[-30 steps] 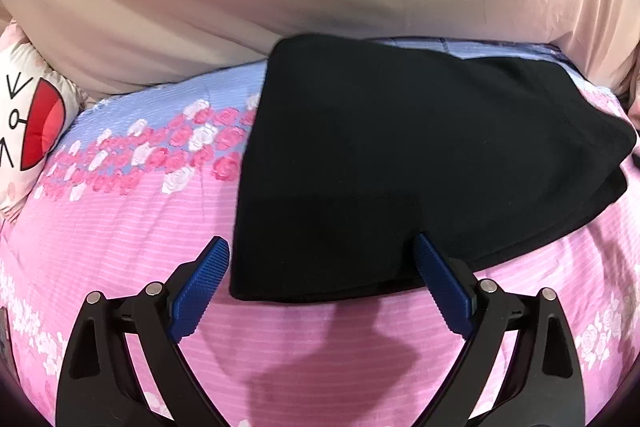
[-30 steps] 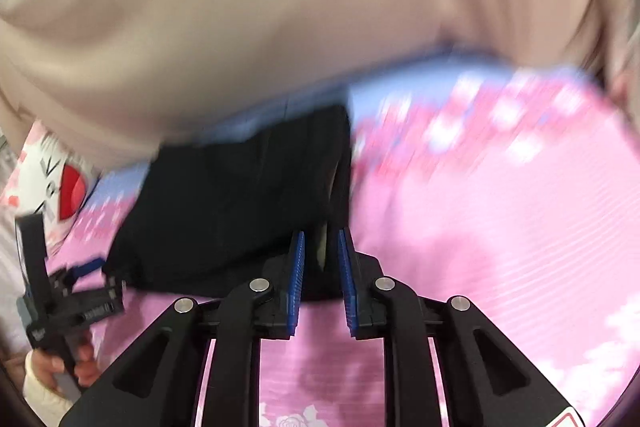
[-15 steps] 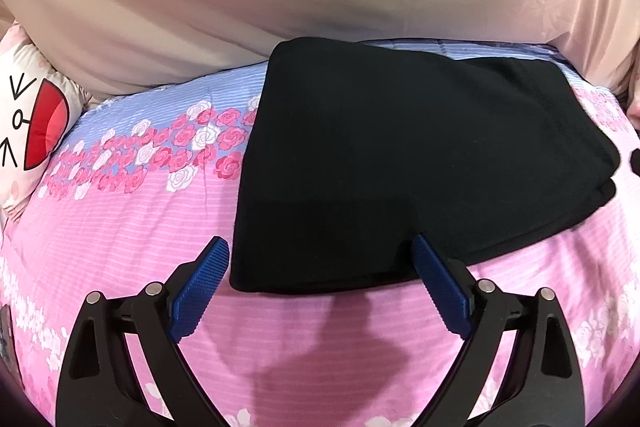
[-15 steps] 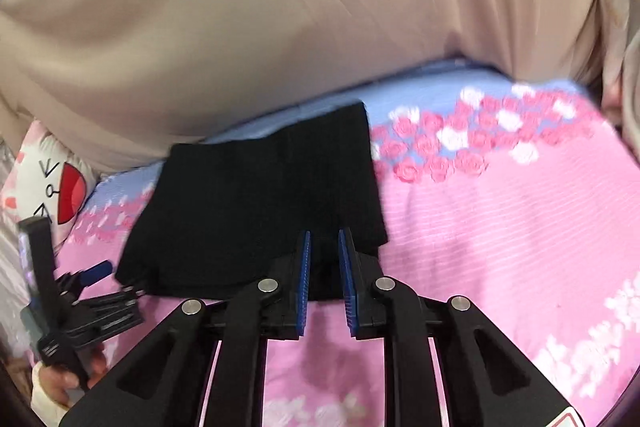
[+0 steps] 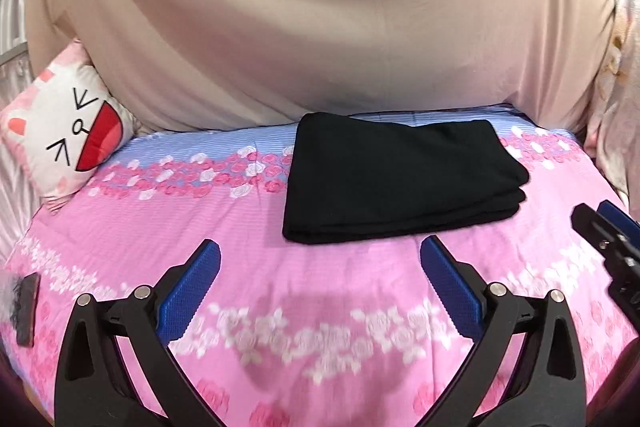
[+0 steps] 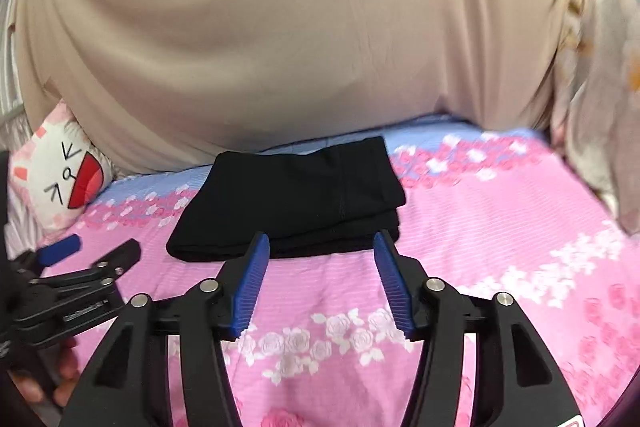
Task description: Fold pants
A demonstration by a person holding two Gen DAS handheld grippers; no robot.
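The black pants lie folded in a flat, stacked rectangle on the pink floral bed sheet; they also show in the right wrist view. My left gripper is open and empty, a little short of the pants' near edge. My right gripper is open and empty, just short of the same edge. The right gripper shows at the right of the left wrist view; the left gripper shows at the left of the right wrist view.
A beige cloth hangs behind the bed. A cat-face pillow leans at the back left. A flowered fabric hangs at the right. A dark flat object lies at the bed's left edge.
Both grippers have pulled back from the pants. The right gripper has opened and let go of the fabric. The pants lie still, folded.
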